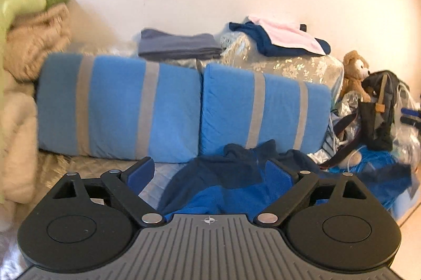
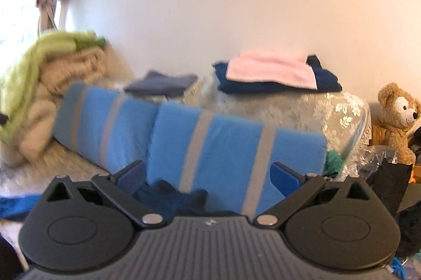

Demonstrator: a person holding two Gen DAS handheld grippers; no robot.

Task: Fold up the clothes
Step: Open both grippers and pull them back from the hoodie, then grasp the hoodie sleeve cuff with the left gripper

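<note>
Both the left gripper (image 1: pixel 210 169) and right gripper (image 2: pixel 208 174) stand wide open, holding nothing. Below them, a crumpled blue garment (image 1: pixel 218 188) lies on the sofa seat (image 1: pixel 86 164), before the striped cushions (image 1: pixel 121 106).

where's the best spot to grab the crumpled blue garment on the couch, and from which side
Probably the raised dark navy ridge of the blue garment, the bunched part nearest the striped cushions. That fold stands up off the seat, so fingers can close across it, while the brighter blue part lies flat. Come from above and in front with the left gripper, whose jaws stand wide open and hold nothing.
</note>
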